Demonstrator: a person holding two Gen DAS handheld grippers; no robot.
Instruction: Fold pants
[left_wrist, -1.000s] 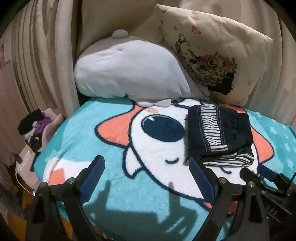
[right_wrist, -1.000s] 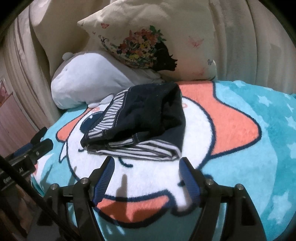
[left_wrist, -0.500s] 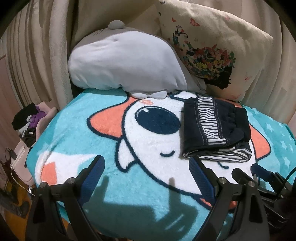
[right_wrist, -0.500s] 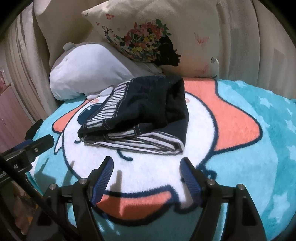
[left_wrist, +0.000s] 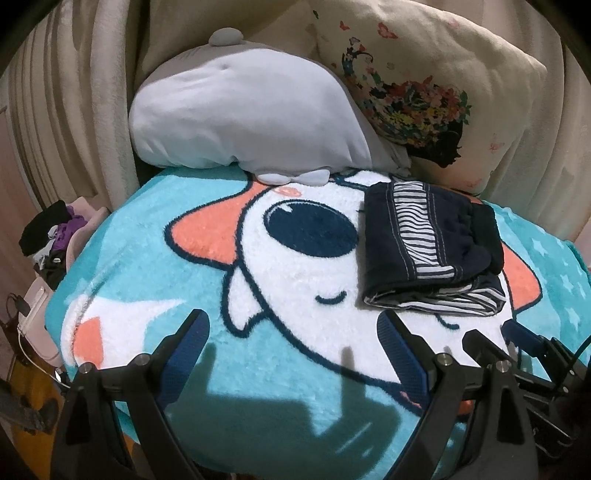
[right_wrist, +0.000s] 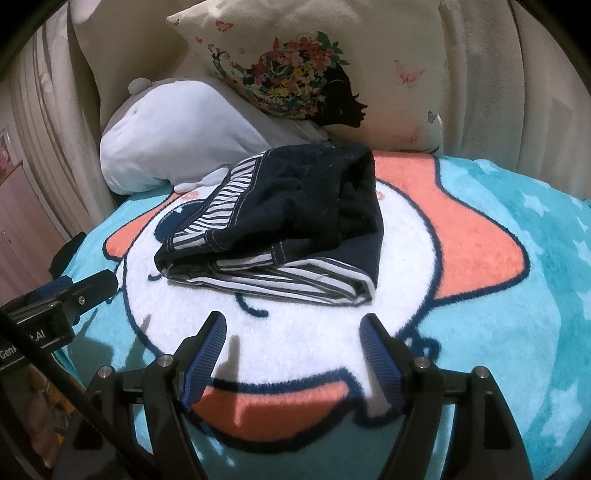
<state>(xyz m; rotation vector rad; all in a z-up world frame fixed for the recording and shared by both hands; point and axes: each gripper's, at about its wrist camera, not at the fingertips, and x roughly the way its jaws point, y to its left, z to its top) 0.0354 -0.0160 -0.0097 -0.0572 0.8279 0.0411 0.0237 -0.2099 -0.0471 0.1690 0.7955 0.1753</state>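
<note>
Your pants (right_wrist: 280, 221) lie folded in a compact navy bundle w/ striped lining showing, on the cartoon blanket (right_wrist: 480, 332) at 12 o'clock just beyond your right tool (right_wrist: 291, 350); from the left tool (left_wrist: 291, 347) they're at 1 o'clock. Both tools hang above the blanket w/ fingers spread apart, gripping nothing; grey plush (left_wrist: 240, 118) and floral pillow (left_wrist: 424, 92) sit behind the pants.
</note>
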